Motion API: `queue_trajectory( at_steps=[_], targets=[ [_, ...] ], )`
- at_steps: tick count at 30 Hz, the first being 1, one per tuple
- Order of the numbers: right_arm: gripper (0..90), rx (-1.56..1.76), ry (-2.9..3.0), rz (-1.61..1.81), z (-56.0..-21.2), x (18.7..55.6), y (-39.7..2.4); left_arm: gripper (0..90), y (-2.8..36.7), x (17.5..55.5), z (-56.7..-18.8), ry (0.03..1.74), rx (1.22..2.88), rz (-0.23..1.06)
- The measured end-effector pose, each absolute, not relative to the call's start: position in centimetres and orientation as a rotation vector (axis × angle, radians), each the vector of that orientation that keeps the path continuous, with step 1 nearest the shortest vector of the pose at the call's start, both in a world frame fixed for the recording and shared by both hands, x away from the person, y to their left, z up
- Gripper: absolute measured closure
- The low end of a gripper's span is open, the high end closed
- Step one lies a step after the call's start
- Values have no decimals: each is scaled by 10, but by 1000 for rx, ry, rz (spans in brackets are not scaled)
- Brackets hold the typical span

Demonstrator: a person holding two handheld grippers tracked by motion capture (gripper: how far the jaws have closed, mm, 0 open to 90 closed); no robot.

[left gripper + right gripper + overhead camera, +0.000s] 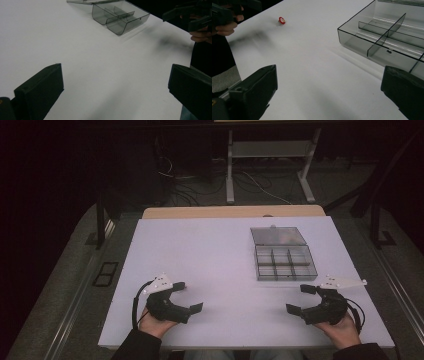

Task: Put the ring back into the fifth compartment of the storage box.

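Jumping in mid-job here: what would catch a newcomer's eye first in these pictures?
First, the clear compartment box on the white table's far right, its lid folded open behind it and its cells apparently empty. Next, the left gripper and right gripper near the table's front edge, jaws spread wide and holding nothing. In the right gripper view, a small red and white object sits alone near the left hand.

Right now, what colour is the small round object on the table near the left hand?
Red with a white centre, clearest in the right gripper view.
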State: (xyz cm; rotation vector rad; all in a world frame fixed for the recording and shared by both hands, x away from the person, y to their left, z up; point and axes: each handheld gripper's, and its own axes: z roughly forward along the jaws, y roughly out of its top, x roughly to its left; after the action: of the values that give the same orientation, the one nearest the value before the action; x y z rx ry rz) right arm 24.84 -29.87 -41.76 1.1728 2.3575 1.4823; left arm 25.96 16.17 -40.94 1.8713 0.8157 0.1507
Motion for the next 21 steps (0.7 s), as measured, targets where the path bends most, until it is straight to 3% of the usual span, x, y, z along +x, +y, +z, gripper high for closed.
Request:
queue_trajectory(
  at_steps=[21],
  targets=[
    [1, 1177, 2366, 1469, -419, 248, -299, 0, 182, 278, -396, 880, 1913, 161]
  ],
)
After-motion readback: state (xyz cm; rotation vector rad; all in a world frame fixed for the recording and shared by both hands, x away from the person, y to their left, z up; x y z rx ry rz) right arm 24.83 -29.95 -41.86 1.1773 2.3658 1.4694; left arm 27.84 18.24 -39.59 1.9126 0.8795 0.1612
